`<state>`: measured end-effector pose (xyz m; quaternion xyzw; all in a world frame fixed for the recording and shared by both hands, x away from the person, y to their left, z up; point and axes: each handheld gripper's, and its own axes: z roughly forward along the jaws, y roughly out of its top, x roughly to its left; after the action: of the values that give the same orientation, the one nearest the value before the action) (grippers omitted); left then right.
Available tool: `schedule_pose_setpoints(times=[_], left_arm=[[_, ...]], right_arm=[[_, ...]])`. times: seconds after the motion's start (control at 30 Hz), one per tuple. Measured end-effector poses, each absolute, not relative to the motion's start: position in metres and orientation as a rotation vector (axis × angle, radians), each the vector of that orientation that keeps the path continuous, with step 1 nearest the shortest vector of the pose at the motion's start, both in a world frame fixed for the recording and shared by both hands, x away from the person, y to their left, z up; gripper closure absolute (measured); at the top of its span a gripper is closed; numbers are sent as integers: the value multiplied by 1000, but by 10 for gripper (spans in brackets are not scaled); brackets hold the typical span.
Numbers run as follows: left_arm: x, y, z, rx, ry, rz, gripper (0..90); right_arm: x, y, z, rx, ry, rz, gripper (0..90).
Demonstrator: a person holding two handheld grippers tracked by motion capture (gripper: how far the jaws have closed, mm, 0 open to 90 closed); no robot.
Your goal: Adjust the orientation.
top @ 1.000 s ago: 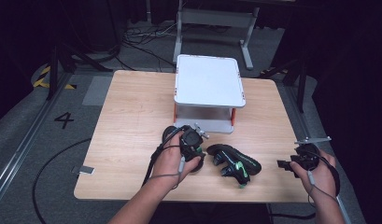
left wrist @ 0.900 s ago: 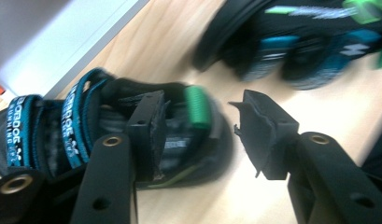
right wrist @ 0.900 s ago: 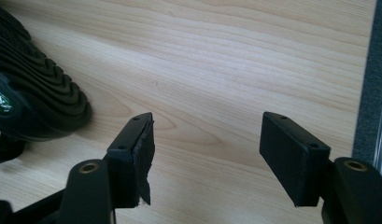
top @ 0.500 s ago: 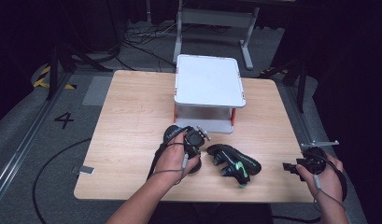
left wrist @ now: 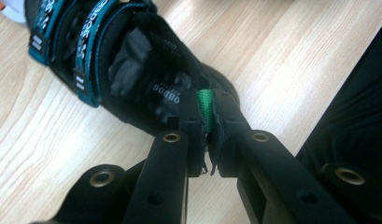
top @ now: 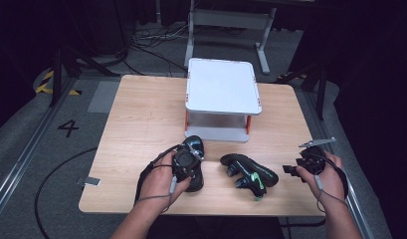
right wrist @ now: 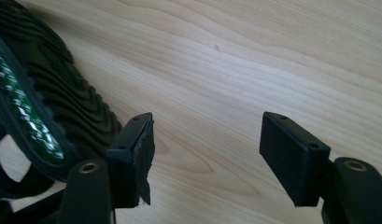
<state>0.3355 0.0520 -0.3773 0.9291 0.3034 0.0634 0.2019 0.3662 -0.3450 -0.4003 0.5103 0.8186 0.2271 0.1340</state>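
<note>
Left fingers (left wrist: 208, 154) pinch the sandal's heel loop (left wrist: 205, 106) — right fingers (right wrist: 207, 156) spread over bare table (right wrist: 254, 56).

Two black sandals were counted: one (top: 195, 167) under the left hand-held gripper (top: 183, 160), the other (top: 248, 172) lying on its side in the middle, with green on it. One white two-tier stand (top: 222, 89) stood on the single wooden tabletop (top: 141, 119). There were two hand-held grippers in all, the second (top: 310, 162) at the right edge, each carried by one hand, so two hands (top: 158, 181) (top: 330, 177). One number, a 4 (top: 67, 128), was marked on the floor.
</note>
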Motion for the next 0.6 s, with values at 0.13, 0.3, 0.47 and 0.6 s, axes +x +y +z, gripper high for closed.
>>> schedule_pose_setpoints(times=[0.13, 0.3, 0.47, 0.6], left_arm=[[336, 51, -377, 2546, 842, 142, 767], [335, 58, -370, 2517, 874, 172, 532], [341, 78, -368, 2486, 957, 216, 409], [345, 97, -370, 2545, 1043, 243, 381]], right_arm=[[366, -340, -398, 1450, 2388, 675, 365], [366, -341, -396, 1446, 2382, 679, 365], [362, -326, -392, 1389, 2418, 695, 364], [358, -310, -385, 1317, 2463, 710, 361]])
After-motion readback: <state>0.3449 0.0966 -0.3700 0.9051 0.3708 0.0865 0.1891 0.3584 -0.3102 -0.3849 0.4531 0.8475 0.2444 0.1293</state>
